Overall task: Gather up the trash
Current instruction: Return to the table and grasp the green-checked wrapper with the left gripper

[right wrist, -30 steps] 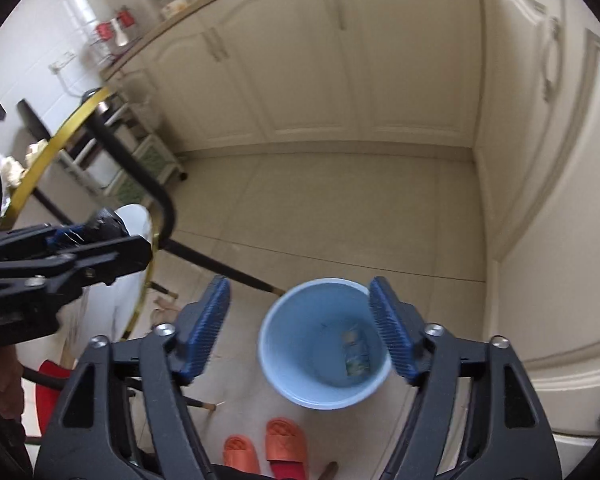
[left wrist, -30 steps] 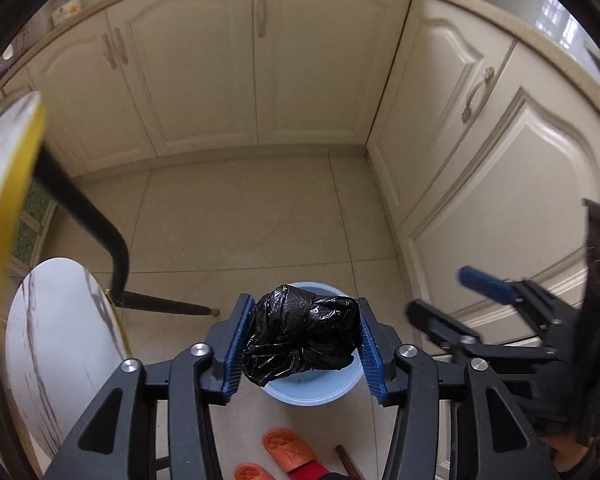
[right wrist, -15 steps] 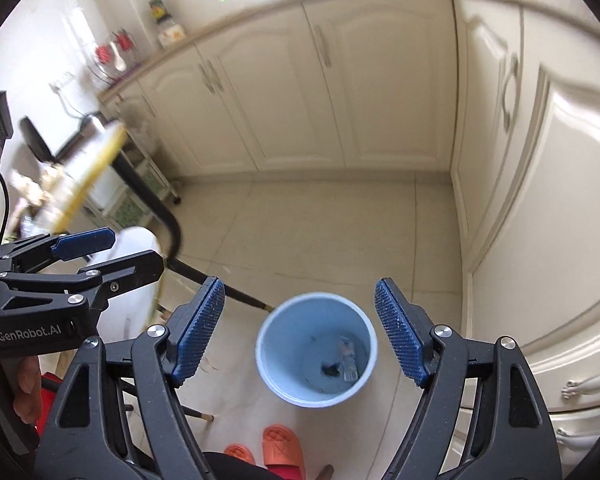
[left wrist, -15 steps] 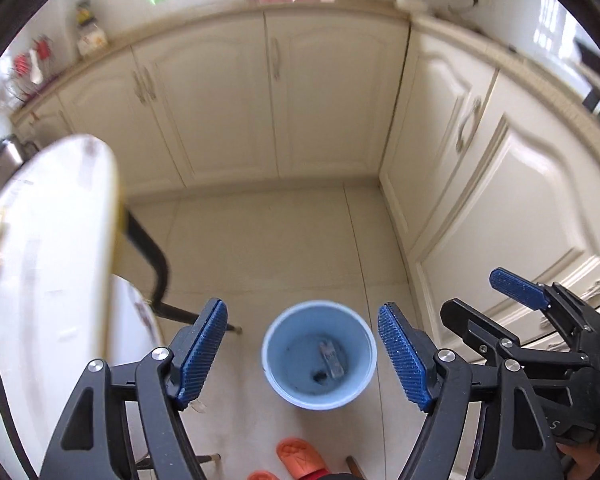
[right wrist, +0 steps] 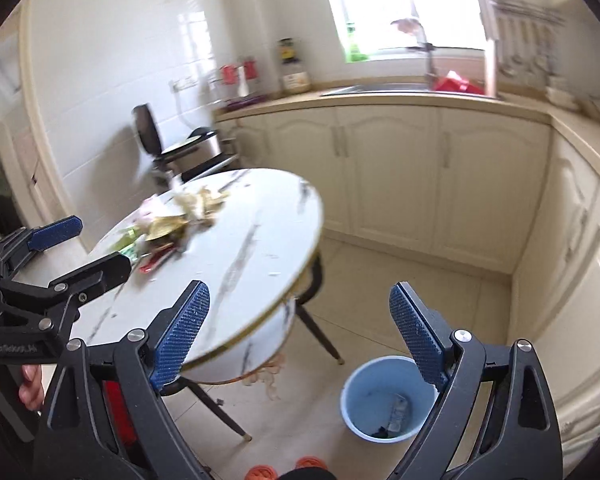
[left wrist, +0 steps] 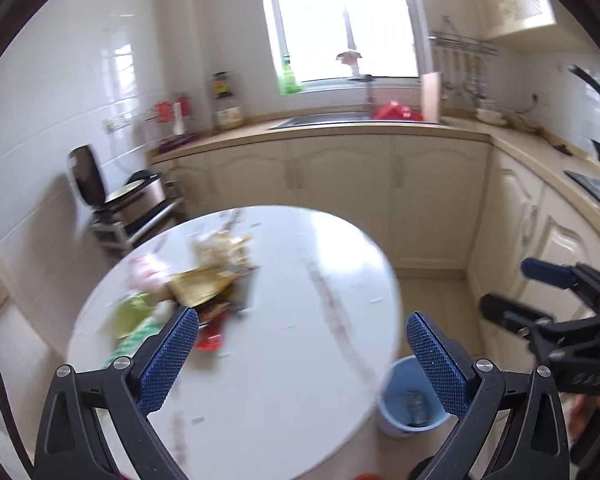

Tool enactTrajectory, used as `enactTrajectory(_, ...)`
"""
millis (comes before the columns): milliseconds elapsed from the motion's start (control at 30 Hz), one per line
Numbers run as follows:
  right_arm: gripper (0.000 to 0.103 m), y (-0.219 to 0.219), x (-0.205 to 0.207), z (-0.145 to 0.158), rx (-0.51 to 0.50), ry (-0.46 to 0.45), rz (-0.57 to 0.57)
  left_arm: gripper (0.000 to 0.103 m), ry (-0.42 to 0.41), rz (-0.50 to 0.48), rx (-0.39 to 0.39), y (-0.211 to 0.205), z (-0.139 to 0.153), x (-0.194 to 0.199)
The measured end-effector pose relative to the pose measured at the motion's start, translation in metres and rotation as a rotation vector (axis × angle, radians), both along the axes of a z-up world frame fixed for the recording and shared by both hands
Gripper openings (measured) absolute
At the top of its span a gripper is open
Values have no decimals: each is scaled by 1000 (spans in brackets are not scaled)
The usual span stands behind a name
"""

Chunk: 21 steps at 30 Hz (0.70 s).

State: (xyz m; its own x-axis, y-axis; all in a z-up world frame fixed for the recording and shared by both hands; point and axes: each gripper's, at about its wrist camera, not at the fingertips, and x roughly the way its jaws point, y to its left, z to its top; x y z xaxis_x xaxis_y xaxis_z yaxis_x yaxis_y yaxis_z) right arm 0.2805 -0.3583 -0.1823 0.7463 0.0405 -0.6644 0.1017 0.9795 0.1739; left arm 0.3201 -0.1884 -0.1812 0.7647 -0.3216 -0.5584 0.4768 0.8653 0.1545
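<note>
A pile of wrappers and paper trash lies on the left half of a round white marble table; the pile also shows in the right wrist view. A light blue bin stands on the floor right of the table with trash in it, and shows in the left wrist view. My left gripper is open and empty above the table's near side. My right gripper is open and empty above the floor between table and bin.
Cream kitchen cabinets and a counter with a sink run along the back and right. A chair and an open cooker stand by the left wall. Orange slippers lie at the near floor edge. The table has dark legs.
The left gripper opened and dropped the black bag into the bin. Both grippers then lifted and swung up toward the table, so the table top and trash pile came into view.
</note>
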Motion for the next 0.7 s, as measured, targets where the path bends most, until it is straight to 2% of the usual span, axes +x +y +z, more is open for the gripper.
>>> enactTrajectory(133,91,47,32,-3,-13,34,99,102,37,101,42,75,-14,25)
enactTrajectory(300,91,86,76,-29,-7,98,154,102,117,215,99,136,-27,68)
enactTrajectory(367,91,96,91,-39,0,124,171,102,159,222,106,154,-38,90)
enactTrajectory(467,91,107,112,-52,7,156,191,102,214,222,122,168,-47,118)
enactTrajectory(667,91,123,157,-70,15,194,219,103,234,144,200,150,-69,135)
enactTrajectory(700,91,125,164,-74,18,201,218,102,225,133,191,160,-68,142)
